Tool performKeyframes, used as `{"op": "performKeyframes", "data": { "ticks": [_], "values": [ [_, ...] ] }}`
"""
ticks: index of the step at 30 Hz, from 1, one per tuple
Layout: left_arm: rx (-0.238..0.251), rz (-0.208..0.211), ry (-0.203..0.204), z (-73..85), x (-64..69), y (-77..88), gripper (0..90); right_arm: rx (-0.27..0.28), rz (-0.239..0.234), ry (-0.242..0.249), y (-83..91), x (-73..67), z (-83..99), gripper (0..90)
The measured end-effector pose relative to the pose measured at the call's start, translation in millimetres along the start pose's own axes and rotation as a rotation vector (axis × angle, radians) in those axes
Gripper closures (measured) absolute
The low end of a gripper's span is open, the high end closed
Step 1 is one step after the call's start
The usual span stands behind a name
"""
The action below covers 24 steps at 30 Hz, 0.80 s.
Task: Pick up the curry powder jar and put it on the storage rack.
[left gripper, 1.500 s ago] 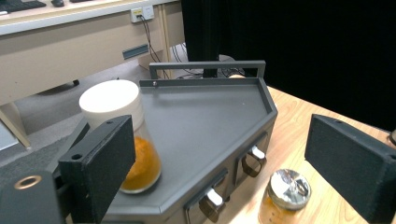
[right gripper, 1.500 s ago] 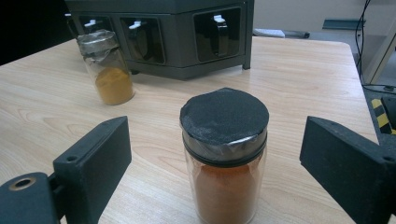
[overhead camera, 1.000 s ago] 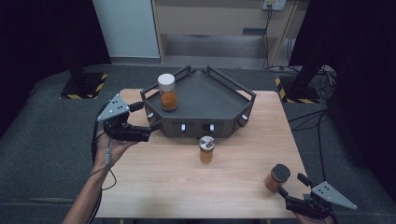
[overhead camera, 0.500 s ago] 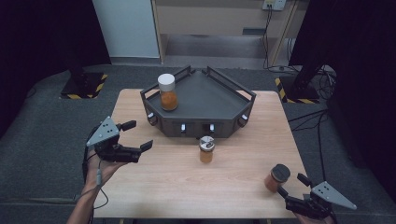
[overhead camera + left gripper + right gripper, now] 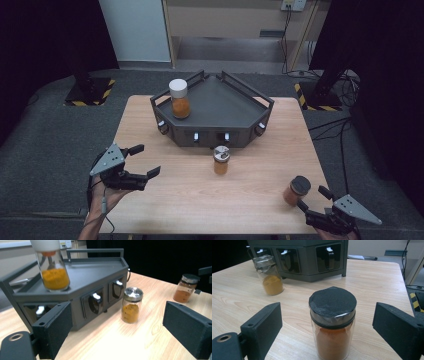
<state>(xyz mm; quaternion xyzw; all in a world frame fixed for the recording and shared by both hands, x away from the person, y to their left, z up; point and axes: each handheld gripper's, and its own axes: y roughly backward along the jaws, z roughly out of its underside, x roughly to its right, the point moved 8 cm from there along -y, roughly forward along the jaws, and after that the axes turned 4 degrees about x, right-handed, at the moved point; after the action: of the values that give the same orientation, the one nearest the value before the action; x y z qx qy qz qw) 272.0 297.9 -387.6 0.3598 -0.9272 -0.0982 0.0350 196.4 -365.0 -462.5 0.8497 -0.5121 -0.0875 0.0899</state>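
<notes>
High view: both grippers wide, holding nothing, at the table's (image 5: 150, 107) near edge.
Black-lidded jar (image 5: 296, 190) at 11 o'clock, just beside right gripper (image 5: 314, 204); left gripper (image 5: 144, 161) over bare wood.

Black-lidded jar (image 5: 332, 322) of orange-brown powder: upright on the counter (image 5: 200, 200), at 5 o'clock. Silver-lidded jar (image 5: 221, 160) of yellow powder: upright, centre, near the rack's (image 5: 215, 107) front.
</notes>
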Motion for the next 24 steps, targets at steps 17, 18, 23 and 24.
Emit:
{"op": "performKeyframes", "data": {
  "ticks": [17,18,23,24],
  "values": [
    [0.000,-0.027,0.078,57.6,-1.2,18.2,8.4,-0.002,0.002,0.006,-0.1,-0.2,-0.1,8.9],
    [0.003,-0.031,0.086,60.4,-0.8,19.4,8.5,-0.001,0.002,0.006,-0.1,-0.4,-0.2,8.9],
    [0.003,-0.047,0.104,72.1,1.5,23.2,8.5,-0.002,0.002,0.005,-0.4,-0.7,-0.1,9.0],
    [0.003,-0.051,0.104,74.4,2.0,23.9,8.4,-0.002,0.002,0.010,-0.6,-0.7,-0.2,9.0]
  ]
}}
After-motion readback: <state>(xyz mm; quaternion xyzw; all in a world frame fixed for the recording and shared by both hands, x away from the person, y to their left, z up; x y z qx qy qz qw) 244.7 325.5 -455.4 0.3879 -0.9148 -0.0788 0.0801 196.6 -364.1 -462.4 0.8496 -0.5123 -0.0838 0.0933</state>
